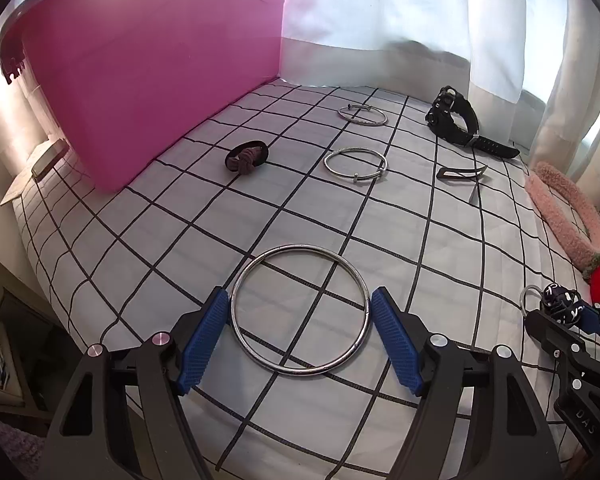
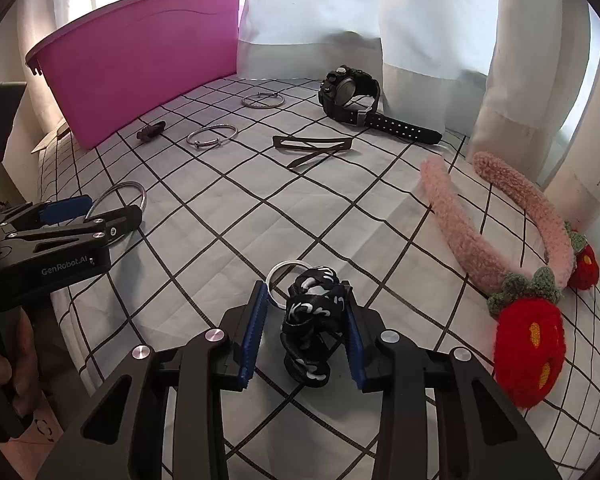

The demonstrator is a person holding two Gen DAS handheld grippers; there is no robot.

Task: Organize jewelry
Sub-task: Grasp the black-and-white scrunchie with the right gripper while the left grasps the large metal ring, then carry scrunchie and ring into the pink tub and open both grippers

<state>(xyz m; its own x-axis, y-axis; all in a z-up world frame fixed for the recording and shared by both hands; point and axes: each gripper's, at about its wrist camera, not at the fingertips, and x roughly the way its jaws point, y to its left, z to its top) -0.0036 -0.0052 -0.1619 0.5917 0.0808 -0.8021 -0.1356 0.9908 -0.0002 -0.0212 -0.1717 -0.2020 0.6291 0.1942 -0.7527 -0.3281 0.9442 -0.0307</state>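
Observation:
My left gripper [image 1: 300, 300] is open, its blue pads on either side of a large silver bangle [image 1: 242, 280] lying flat on the checked cloth; the bangle also shows in the right wrist view [image 2: 134, 189]. My right gripper [image 2: 305, 300] is open around a black-and-white fabric band [image 2: 314, 316] with a white ring [image 2: 278, 269]. Two smaller silver bangles [image 1: 356, 166] [image 1: 362, 115], a brown scrunchie [image 1: 246, 156], a black watch [image 2: 350, 92] and a dark clip [image 2: 312, 145] lie farther off.
A pink plastic tub [image 1: 160, 72] stands at the back left. A fluffy pink headband with red strawberries [image 2: 512, 240] lies on the right. White curtains [image 2: 420, 20] hang behind. The bed edge [image 1: 40, 240] drops off at the left.

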